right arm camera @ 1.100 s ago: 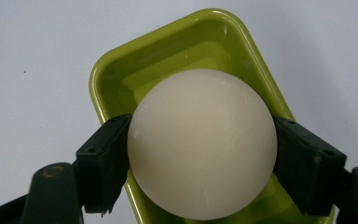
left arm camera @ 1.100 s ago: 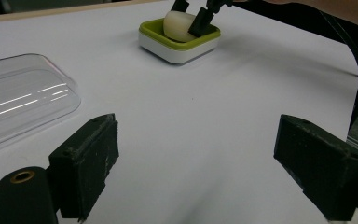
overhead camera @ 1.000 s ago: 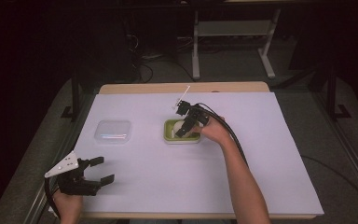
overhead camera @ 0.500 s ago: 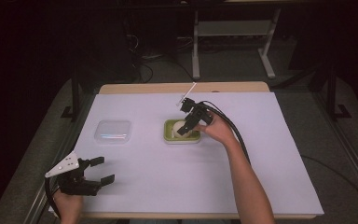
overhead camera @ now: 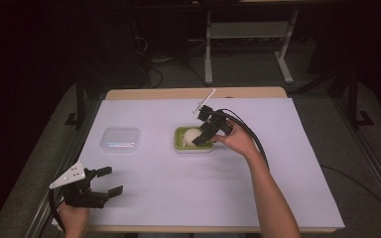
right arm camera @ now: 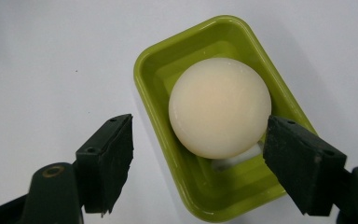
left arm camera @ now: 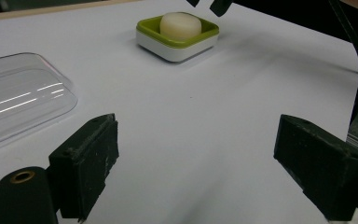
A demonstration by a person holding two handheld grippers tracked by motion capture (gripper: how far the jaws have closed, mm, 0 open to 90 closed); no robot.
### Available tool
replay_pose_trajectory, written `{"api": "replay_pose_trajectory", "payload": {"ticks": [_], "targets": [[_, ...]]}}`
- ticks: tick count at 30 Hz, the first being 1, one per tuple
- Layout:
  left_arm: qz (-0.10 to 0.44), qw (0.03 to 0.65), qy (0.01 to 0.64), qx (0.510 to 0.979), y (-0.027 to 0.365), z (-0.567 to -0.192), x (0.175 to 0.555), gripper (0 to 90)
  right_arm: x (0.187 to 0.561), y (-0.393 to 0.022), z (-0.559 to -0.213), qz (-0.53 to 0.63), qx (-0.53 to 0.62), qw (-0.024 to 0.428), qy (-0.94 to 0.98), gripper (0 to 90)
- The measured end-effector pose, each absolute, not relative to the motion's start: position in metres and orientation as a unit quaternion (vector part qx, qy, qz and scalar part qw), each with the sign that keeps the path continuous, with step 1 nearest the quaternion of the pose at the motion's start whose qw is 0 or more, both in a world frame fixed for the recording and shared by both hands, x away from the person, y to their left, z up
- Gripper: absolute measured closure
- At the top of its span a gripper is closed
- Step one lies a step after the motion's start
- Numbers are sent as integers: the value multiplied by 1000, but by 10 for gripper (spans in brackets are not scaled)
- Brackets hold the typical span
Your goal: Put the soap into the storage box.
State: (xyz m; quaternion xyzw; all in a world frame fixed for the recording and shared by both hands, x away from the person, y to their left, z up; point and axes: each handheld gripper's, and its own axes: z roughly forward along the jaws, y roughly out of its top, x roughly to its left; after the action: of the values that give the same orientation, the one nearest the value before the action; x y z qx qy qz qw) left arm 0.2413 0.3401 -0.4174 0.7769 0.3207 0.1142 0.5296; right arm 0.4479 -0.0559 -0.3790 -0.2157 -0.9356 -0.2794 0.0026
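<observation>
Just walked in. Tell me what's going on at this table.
A person holds tongs in each hand. The right tongs hover open over a green dish in the middle of the table, with a round white soap sitting in it. The left tongs rest open near the front left corner, holding nothing. A clear plastic lid lies left of the dish.
</observation>
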Motion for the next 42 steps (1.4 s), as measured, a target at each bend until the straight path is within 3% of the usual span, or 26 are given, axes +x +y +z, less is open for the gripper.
{"api": "replay_pose_trajectory", "payload": {"ticks": [42], "targets": [[111,538,328,769,341,-417,243,131,400,-119,-376,-317,-237,5,-918,245]]}}
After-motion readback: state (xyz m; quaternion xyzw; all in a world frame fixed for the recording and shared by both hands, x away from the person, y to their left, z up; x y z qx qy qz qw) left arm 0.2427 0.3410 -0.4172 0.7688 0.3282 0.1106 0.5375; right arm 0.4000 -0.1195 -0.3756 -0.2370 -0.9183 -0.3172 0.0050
